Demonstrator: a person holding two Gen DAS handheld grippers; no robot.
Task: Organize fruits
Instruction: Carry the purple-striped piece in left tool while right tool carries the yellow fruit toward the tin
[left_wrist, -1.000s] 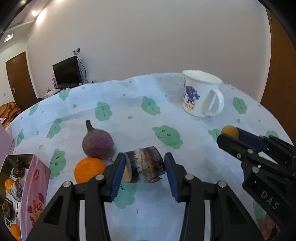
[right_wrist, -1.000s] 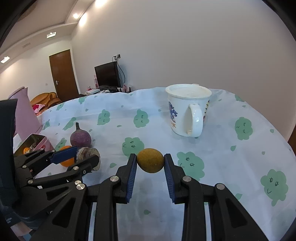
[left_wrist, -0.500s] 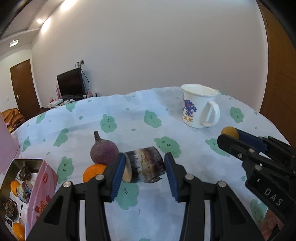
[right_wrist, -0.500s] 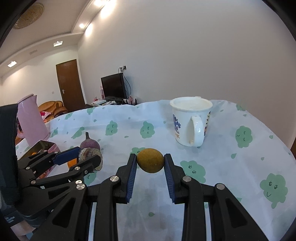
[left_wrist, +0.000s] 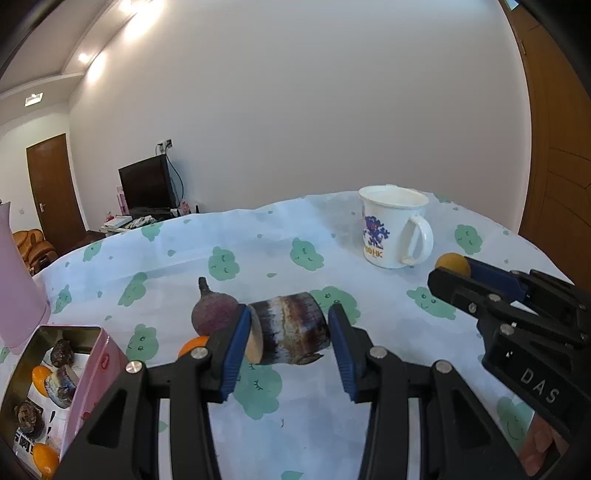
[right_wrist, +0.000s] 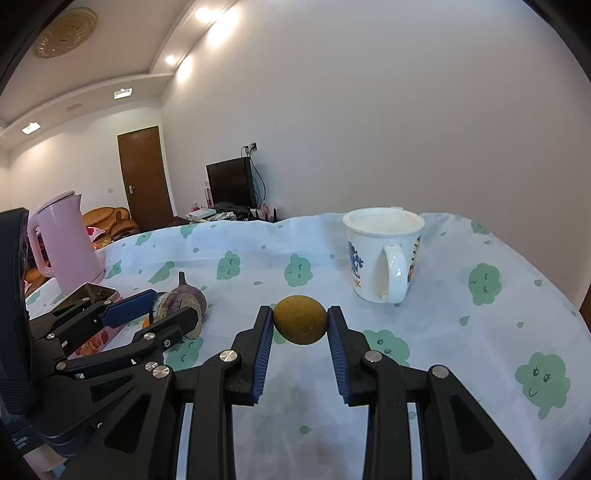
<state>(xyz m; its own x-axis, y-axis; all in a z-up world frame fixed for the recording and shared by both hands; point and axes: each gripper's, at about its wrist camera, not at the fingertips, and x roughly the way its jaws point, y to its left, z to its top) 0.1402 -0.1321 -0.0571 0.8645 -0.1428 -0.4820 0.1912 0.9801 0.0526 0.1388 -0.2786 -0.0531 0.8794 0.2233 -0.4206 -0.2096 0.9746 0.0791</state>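
My left gripper (left_wrist: 289, 332) is shut on a short purple sugarcane piece (left_wrist: 290, 332) and holds it above the tablecloth. Behind it lie a round purple fruit with a stem (left_wrist: 212, 312) and an orange fruit (left_wrist: 192, 345), partly hidden. My right gripper (right_wrist: 300, 325) is shut on a yellow-brown round fruit (right_wrist: 300, 319), lifted over the cloth. A pink tin box (left_wrist: 99, 365) at lower left holds several oranges, dark fruits and a cane piece. In the right wrist view the left gripper (right_wrist: 168, 314) shows at left with the cane piece.
A white printed mug (left_wrist: 393, 230) stands at the back right; it also shows in the right wrist view (right_wrist: 384, 254). A pink kettle (right_wrist: 64, 245) stands at the left by the tin. The round table edge (right_wrist: 576, 306) falls away at right.
Both grippers have risen with their fruit held; the table looks lower and more of the wall and ceiling shows. The purple fruit and the orange stay on the cloth.
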